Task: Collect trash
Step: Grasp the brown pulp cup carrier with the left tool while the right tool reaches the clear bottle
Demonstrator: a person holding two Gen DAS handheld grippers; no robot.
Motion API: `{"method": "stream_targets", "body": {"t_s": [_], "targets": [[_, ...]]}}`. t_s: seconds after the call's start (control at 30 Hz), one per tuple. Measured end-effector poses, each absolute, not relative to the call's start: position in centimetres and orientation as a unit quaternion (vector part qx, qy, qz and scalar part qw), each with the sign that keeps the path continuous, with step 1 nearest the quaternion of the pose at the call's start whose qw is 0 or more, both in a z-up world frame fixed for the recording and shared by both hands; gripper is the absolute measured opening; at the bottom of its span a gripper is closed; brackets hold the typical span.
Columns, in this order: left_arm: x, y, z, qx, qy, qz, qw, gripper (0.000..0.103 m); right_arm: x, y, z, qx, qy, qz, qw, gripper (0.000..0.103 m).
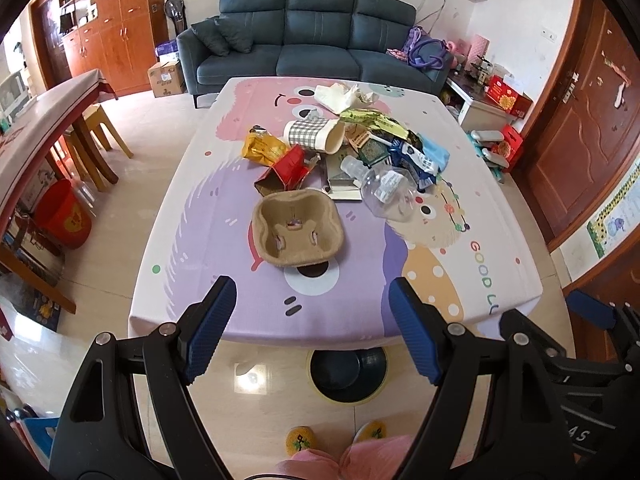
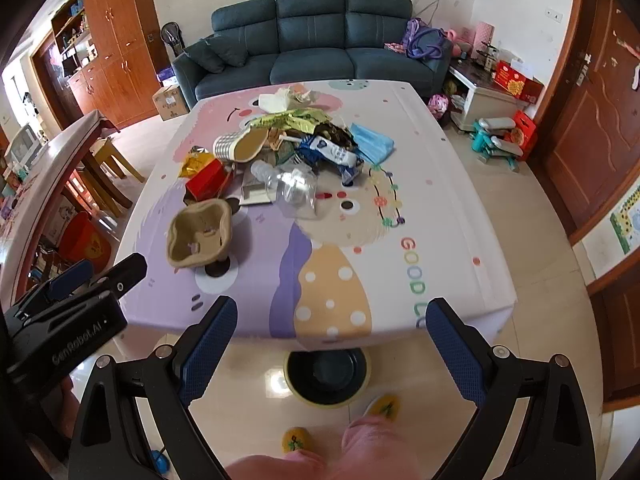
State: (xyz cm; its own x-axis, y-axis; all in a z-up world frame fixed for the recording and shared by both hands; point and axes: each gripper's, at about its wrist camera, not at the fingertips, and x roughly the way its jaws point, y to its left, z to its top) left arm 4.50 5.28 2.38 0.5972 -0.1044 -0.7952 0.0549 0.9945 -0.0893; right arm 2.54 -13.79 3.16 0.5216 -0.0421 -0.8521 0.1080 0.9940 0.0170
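Note:
A pile of trash lies on the cartoon-print tablecloth (image 1: 240, 304) (image 2: 460, 184): a brown pulp cup tray (image 1: 296, 228) (image 2: 200, 234) nearest me, a red carton (image 1: 290, 168) (image 2: 208, 180), a clear plastic bottle (image 1: 384, 186) (image 2: 292, 186), a checked paper cup (image 1: 314, 134) (image 2: 240, 146), a yellow snack bag (image 1: 262, 148), blue wrappers (image 1: 416, 160) (image 2: 336, 156) and white paper (image 1: 344, 96). My left gripper (image 1: 312, 332) is open and empty, above the table's near edge. My right gripper (image 2: 336, 344) is open and empty, beside it.
A round black bin (image 1: 347, 372) (image 2: 326, 372) stands on the floor under the table's near edge, by my slippered feet (image 1: 300, 440). A red bucket (image 1: 64, 216) and a wooden table (image 1: 40, 128) stand at left. A blue sofa (image 1: 316, 40) is behind.

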Motion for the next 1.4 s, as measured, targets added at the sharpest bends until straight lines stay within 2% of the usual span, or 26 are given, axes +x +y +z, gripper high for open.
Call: {"method": "stream_targets", "body": {"t_s": [0.07,0.13,0.2,0.3,0.57,0.87,0.93,1.13,1.4], "targets": [[5.5,5.6,2.2,-0.032,0.451,-0.036,0.891,0.077,3.5,-14.2,3.1,0.035,0.485,-0.034,0.873,0.096],[6.4,6.0,1.9,-0.038,0.455,-0.025,0.889,0.077,4.8,-14.8,2.8,0.035,0.486,-0.02,0.873,0.091],[7.5,6.5,1.5,-0.048,0.462,-0.018,0.886,0.077,6.3,-15.1,2.4,0.034,0.489,-0.005,0.871,0.083],[9.3,7.8,0.6,-0.072,0.476,0.002,0.876,0.077,9.5,-15.8,1.1,0.035,0.507,0.033,0.861,0.079],[14.3,10.9,-2.7,-0.127,0.522,0.057,0.842,0.077,17.9,-17.0,-3.4,0.022,0.546,0.127,0.828,0.076],[18.7,11.3,-8.0,-0.14,0.569,0.101,0.804,0.076,26.4,-17.1,-8.7,-0.019,0.578,0.191,0.793,0.076],[19.6,10.9,-9.0,-0.135,0.577,0.11,0.798,0.076,27.7,-16.8,-9.6,-0.029,0.583,0.199,0.787,0.073],[21.9,10.0,-11.4,-0.134,0.593,0.127,0.784,0.071,29.5,-15.5,-11.2,-0.05,0.586,0.237,0.773,0.063],[23.0,10.2,-13.4,-0.164,0.607,0.116,0.768,0.049,28.7,-13.9,-11.4,-0.079,0.573,0.28,0.767,0.052]]}}
